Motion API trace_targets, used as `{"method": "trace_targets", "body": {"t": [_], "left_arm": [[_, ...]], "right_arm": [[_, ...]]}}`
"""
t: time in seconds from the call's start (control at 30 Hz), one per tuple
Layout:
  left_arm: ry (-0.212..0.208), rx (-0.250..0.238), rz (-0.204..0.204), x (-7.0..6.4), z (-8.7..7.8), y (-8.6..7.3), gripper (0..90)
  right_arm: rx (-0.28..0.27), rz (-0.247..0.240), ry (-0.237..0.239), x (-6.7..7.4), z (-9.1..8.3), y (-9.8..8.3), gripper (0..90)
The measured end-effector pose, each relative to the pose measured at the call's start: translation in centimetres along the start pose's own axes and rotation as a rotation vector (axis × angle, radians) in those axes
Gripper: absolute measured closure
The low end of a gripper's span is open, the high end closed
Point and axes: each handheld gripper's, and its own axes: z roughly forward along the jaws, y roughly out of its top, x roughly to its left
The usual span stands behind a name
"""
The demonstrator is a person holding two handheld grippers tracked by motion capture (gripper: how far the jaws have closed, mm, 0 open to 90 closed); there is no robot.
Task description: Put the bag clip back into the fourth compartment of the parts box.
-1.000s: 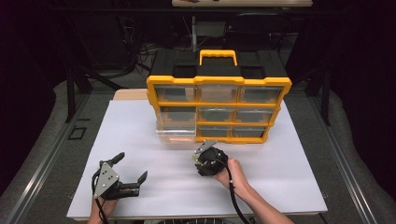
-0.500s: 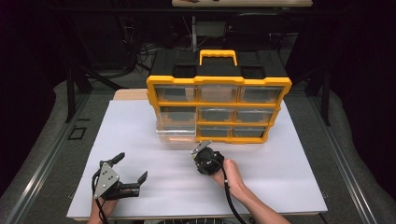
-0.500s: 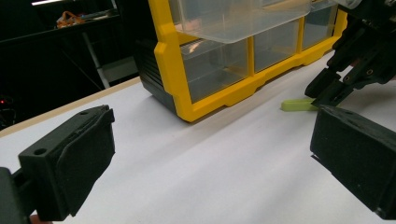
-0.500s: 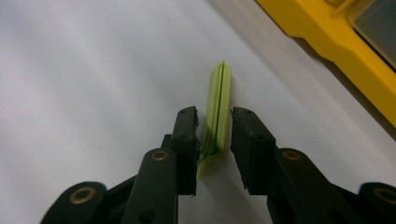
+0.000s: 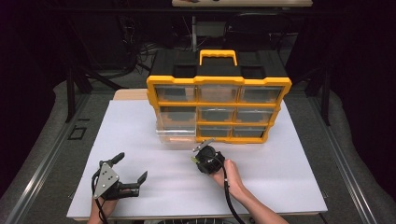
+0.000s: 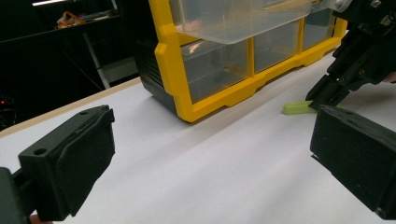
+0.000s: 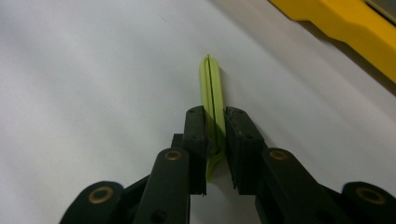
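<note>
This looks like a lab or recording workspace rather than a home. A flat white-topped desk (image 5: 140,140) stands in a dark, black-walled room, lit from above. Behind it, loose black cables (image 5: 140,51) hang in a tangle around dark metal stands (image 5: 70,88), and grey padded matting (image 5: 42,140) lies along the floor on both sides. On the desk stands a yellow-and-black plastic parts organiser with clear drawers (image 5: 218,105), of the kind kept in workshops.
</note>
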Motion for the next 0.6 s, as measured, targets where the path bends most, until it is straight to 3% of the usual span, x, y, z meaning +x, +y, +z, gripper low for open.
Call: {"method": "trace_targets", "body": {"t": [0.07,0.1,0.13,0.23,0.6], "left_arm": [[0.0,0.001,0.002,0.0,0.0,0.0,0.1],[0.0,0.001,0.001,0.0,0.0,0.0,0.1],[0.0,0.001,0.0,0.0,0.0,0.0,0.1],[0.0,0.002,0.001,0.1,0.0,0.0,0.1],[0.001,0.005,0.002,0.1,0.0,0.0,0.1]], "right_arm": [[-0.005,0.026,0.022,-0.2,0.0,0.0,79.7],[0.005,0.037,0.0,-0.2,-0.1,0.0,79.8],[-0.007,0.044,0.022,-0.4,0.0,-0.1,79.9],[-0.009,0.056,0.021,-0.5,-0.1,-0.1,80.0],[-0.042,0.046,0.013,-1.3,-1.2,-0.1,80.0]]}}
